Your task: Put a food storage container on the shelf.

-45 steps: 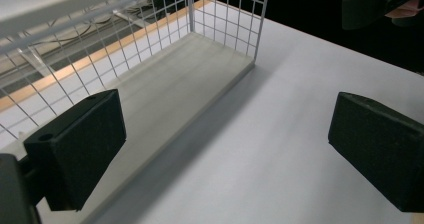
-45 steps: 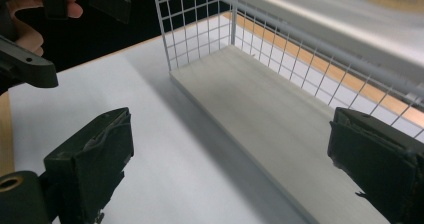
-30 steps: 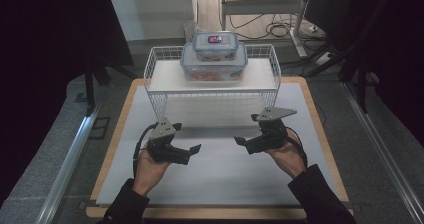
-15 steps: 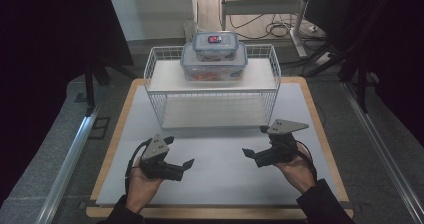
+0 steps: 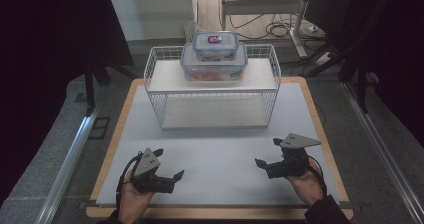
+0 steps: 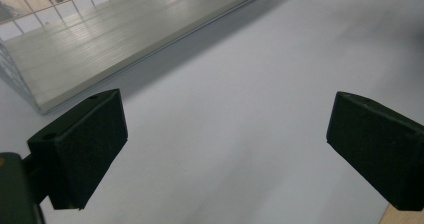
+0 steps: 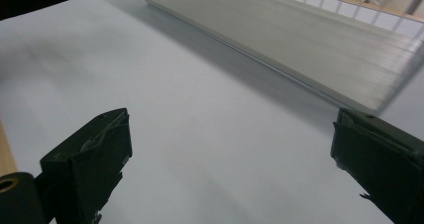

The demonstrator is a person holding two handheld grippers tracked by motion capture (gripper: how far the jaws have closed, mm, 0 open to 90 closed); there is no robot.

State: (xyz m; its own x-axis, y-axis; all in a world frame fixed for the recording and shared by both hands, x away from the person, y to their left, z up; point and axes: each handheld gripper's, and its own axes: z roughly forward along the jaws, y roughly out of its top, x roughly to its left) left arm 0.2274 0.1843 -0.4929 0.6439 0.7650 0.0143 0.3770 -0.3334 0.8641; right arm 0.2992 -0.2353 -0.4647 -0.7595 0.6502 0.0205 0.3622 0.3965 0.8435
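Note:
A white wire rack (image 5: 165,79) with two shelves stands at the back of the pale mat (image 5: 215,149). On its top shelf sits a large clear lidded container (image 5: 214,66), and a smaller lidded container (image 5: 216,43) is stacked on that. My left gripper (image 5: 170,163) is held low near the front left, open and holding nothing. My right gripper (image 5: 267,152) is at the front right, also open and holding nothing. In the left gripper view the left gripper (image 6: 225,134) faces bare mat with the rack's lower shelf (image 6: 115,39) beyond. The right gripper (image 7: 230,154) likewise looks toward the lower shelf (image 7: 300,34).
The mat lies on a wooden board (image 5: 320,119) whose edge frames it. Metal rails (image 5: 75,149) run along both sides of the table. Cables and a desk leg (image 5: 295,29) lie on the floor behind the rack. A wide stretch of mat separates the grippers from the rack.
Both grippers have drawn back from the rack toward the front edge of the table and spread slightly apart. They stayed open. The containers have not moved.

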